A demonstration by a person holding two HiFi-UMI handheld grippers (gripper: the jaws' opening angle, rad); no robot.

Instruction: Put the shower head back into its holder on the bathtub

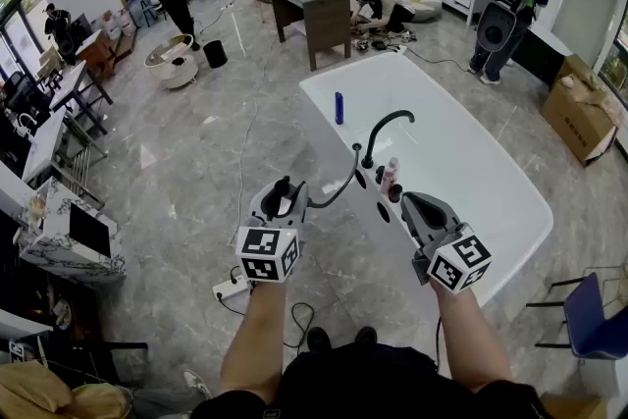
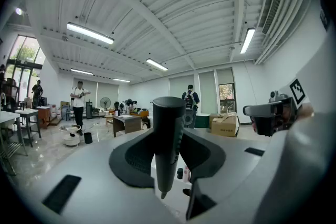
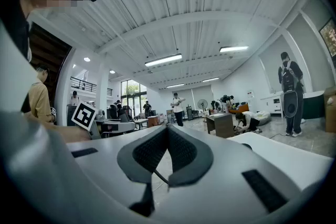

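Observation:
My left gripper [image 1: 286, 198] is shut on the black shower head [image 1: 281, 183], held just left of the white bathtub [image 1: 491, 177]. In the left gripper view the dark handle [image 2: 168, 128] stands upright between the pads of that gripper [image 2: 168, 157]. Its black hose [image 1: 339, 191] curves up to the tub's near rim beside the arched black faucet [image 1: 383, 130]. A dark oval opening [image 1: 383, 211] shows on the rim lower down. My right gripper [image 1: 407, 203] hovers over that rim, shut and empty; its pads [image 3: 152, 152] meet in the right gripper view.
A small pale bottle [image 1: 390, 174] and a dark pot stand on the rim by the faucet, a blue bottle [image 1: 339, 107] farther along. A white power strip [image 1: 232, 288] lies on the floor by my feet. Several people and a brown table [image 1: 316, 15] are beyond.

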